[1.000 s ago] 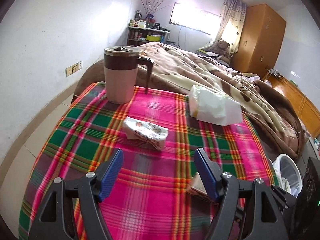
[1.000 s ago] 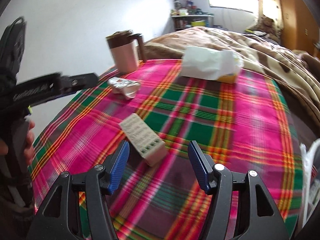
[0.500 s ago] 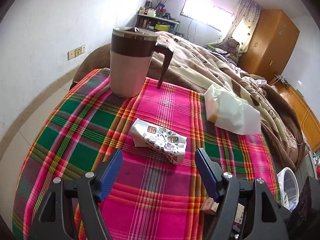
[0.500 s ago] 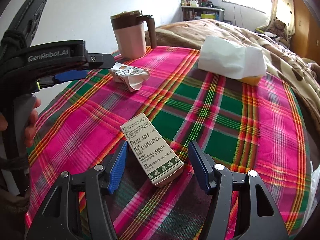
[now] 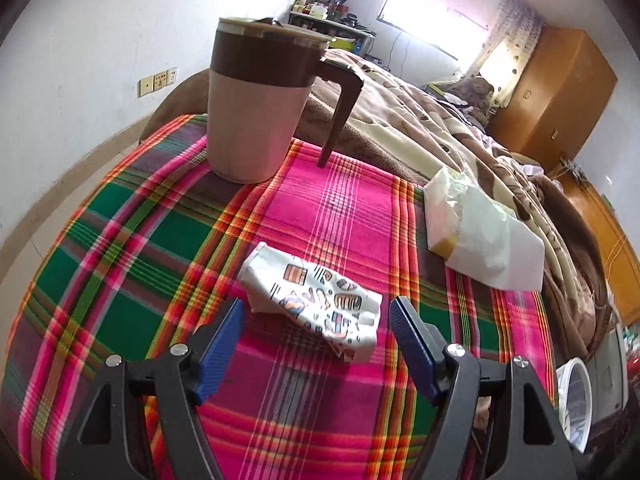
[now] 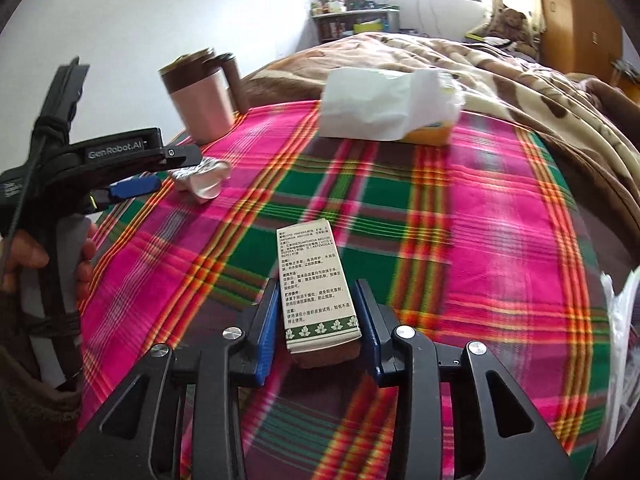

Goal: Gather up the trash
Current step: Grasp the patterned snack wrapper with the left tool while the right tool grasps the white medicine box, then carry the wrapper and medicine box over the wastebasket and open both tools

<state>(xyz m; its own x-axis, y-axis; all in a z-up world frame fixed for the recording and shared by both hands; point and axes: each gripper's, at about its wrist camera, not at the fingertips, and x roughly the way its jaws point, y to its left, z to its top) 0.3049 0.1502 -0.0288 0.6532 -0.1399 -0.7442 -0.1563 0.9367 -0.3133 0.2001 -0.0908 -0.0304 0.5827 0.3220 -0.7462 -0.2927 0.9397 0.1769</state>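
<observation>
A crumpled printed wrapper (image 5: 316,300) lies on the plaid cloth (image 5: 160,240). My left gripper (image 5: 316,320) is open, its blue fingers on either side of the wrapper's near end without touching it. In the right wrist view the wrapper (image 6: 202,178) shows by the left gripper's fingers (image 6: 134,190). A small printed carton (image 6: 316,286) lies flat on the cloth, and my right gripper (image 6: 318,316) is shut on its near end. A white-lined trash bin (image 5: 576,404) stands low at the right, below the table edge.
A pink and brown mug (image 5: 260,104) with a handle stands at the back of the table. A white bag over a yellow pack (image 5: 480,232) lies at the back right, also in the right wrist view (image 6: 384,104). A bed with a brown blanket (image 5: 440,120) lies behind.
My left gripper has moved forward until its open fingers flank the wrapper. My right gripper has moved onto the carton and closed on it.
</observation>
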